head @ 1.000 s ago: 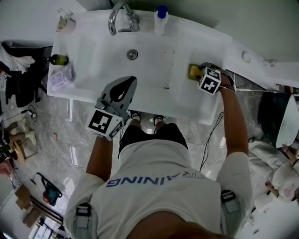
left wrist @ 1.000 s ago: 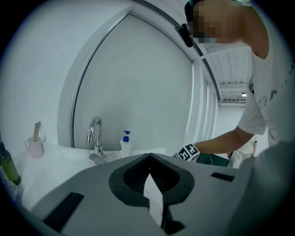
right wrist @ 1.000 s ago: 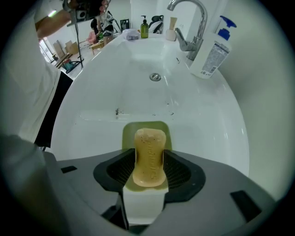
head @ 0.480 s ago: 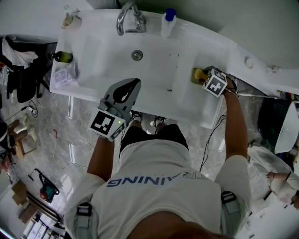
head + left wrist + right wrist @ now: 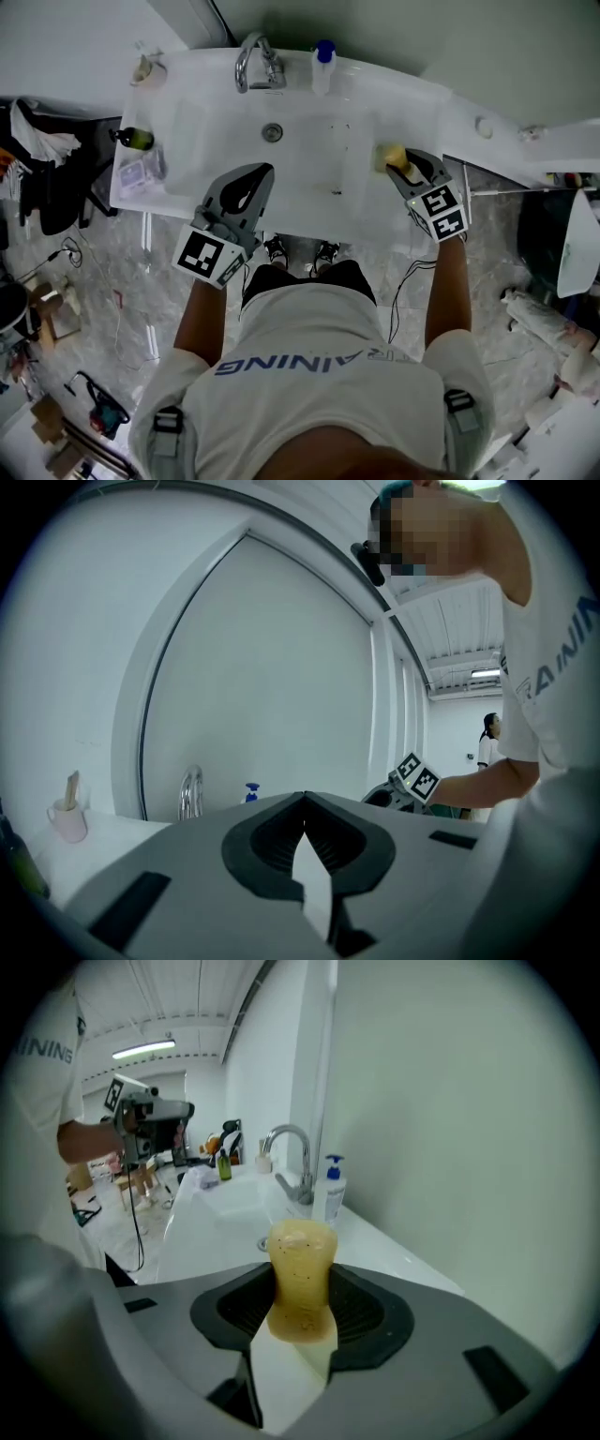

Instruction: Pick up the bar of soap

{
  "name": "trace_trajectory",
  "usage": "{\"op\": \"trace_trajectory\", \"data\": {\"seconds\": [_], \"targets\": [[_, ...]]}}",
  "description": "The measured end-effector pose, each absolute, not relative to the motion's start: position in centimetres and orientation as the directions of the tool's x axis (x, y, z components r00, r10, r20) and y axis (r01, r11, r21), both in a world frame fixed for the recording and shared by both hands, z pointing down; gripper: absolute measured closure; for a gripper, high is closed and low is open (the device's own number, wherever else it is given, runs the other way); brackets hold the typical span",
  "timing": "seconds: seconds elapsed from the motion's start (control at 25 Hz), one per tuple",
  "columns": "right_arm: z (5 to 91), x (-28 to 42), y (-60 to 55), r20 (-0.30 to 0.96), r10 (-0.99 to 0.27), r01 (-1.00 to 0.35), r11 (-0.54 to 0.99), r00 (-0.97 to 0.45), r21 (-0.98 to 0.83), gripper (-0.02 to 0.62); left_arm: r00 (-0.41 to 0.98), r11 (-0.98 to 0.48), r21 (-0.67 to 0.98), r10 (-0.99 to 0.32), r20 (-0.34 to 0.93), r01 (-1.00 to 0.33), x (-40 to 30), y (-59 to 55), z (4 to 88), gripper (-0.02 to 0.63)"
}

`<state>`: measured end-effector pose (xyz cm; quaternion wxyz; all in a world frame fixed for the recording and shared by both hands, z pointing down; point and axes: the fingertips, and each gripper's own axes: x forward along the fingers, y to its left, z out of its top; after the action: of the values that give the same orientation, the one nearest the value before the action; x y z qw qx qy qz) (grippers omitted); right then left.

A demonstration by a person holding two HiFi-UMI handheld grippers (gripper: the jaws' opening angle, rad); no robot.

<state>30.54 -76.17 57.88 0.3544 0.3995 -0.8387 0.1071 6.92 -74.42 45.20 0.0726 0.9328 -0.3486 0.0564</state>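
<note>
The bar of soap point(image 5: 302, 1279) is a yellowish, speckled block, pinched upright between the jaws of my right gripper point(image 5: 302, 1299). In the head view the soap point(image 5: 391, 156) pokes out past my right gripper point(image 5: 405, 167) over the right side of the white sink counter point(image 5: 441, 108). My left gripper point(image 5: 251, 176) hovers over the basin's front edge, well left of the soap. In its own view my left gripper point(image 5: 303, 803) is shut, tips touching, with nothing between them.
A chrome faucet point(image 5: 255, 58) and a blue-capped pump bottle point(image 5: 322, 56) stand at the back of the basin, with the drain point(image 5: 272, 132) below them. A cup point(image 5: 145, 67), a green bottle point(image 5: 134, 139) and a small packet point(image 5: 141, 169) sit at the left.
My right gripper has drawn back toward the person with the soap in it, its marker cube now nearer the counter's front edge. The left gripper has barely moved.
</note>
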Motion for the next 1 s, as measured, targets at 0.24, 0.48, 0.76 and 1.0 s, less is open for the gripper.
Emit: {"op": "trace_trajectory", "data": {"seconds": [0.24,0.48,0.76,1.0], "targets": [[48.8,28.3,-74.6,0.442,-0.78,-0.858,0.512,-0.442,0.046,0.407,0.778,-0.776,0.068,-0.618,0.116,-0.627,7.3,-74.1,42.6,0.604],[42.2,27.2,-72.0,0.245,-0.872,-0.9,0.436,-0.424,-0.004,0.407,0.793,-0.793,0.044,-0.604,0.083,-0.608,6.7,-74.2,40.0,0.604],[39.5,26.7,-70.5,0.16,-0.908,-0.917,0.398,-0.388,0.039,0.407,0.791,-0.788,0.073,-0.606,0.079,-0.611,5.6,-74.8,39.1,0.604],[38.5,27.2,-70.4,0.133,-0.926,-0.932,0.361,-0.353,0.044,0.407,0.795,-0.792,0.075,-0.603,0.065,-0.606,5.4,-74.3,38.7,0.604]]}}
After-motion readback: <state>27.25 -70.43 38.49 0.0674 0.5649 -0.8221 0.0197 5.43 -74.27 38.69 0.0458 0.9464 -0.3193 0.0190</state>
